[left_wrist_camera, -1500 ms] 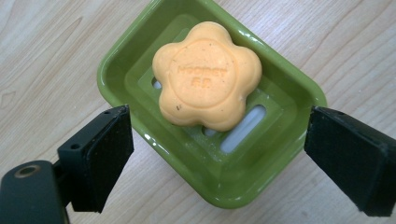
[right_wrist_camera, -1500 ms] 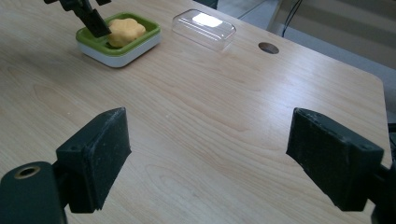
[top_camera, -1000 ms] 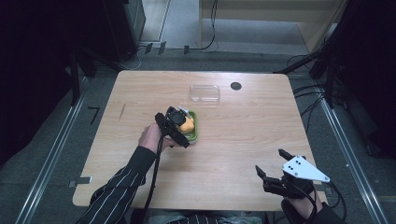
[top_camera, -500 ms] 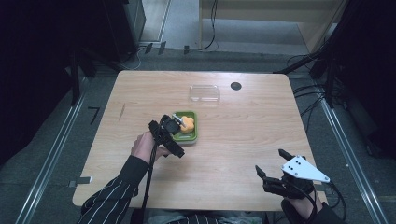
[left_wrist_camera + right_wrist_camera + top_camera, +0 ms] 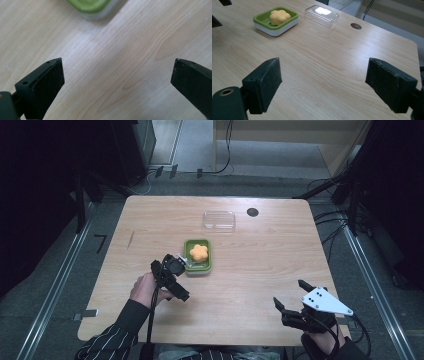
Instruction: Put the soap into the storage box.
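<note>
A green soap dish (image 5: 205,267) sits mid-table with an orange flower-shaped soap (image 5: 198,252) lying in it. My left gripper (image 5: 178,278) hovers just front-left of the dish, open and empty. Between its spread jaws (image 5: 117,65) is bare wood, with the dish's corner (image 5: 90,6) beyond them. My right gripper (image 5: 289,294) is near the front right edge, open and empty. Past its wide-apart jaws (image 5: 323,65), the dish (image 5: 262,18) and the soap (image 5: 279,16) lie far off at the upper left.
A clear plastic lid (image 5: 219,219) (image 5: 322,15) lies behind the dish toward the far edge. A round cable hole (image 5: 252,212) (image 5: 356,26) is just right of it. Bare wood (image 5: 260,265) stretches between the two grippers.
My left gripper has pulled back from over the dish toward the front left, and the soap now lies uncovered in the dish. The right gripper has not moved.
</note>
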A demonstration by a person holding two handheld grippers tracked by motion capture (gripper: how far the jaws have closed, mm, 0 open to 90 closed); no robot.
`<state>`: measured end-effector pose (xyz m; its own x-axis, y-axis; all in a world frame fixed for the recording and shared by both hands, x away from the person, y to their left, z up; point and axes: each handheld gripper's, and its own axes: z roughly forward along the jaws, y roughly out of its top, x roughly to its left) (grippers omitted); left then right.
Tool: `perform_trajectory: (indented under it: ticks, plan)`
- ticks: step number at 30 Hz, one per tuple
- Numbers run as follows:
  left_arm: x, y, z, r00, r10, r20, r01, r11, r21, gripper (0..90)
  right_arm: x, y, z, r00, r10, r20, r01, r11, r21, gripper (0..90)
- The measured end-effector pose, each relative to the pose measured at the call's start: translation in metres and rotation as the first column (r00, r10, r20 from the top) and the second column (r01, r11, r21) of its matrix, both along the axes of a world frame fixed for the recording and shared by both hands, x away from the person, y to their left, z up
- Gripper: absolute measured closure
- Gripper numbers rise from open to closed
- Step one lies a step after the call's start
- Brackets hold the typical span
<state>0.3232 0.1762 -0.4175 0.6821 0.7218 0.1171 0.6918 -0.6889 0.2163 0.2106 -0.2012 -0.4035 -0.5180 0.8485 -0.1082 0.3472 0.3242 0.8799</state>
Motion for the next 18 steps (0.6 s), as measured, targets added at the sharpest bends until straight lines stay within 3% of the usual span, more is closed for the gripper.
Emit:
perform_trajectory:
  ticks: [1,18]
  plan:
    - [-0.004,0.003,-0.003,0.9999,-0.003,-0.016,0.004,1.0000,0.007,0.0,0.000,0.000,0.000,1.0000,0.000,0.000,0.000,1.0000,0.000,13.6]
    - [-0.030,0.015,-0.012,0.9977,-0.008,-0.067,0.010,0.9996,0.025,0.0,0.000,0.000,0.000,1.0000,0.000,-0.001,0.000,1.0000,-0.001,13.6]
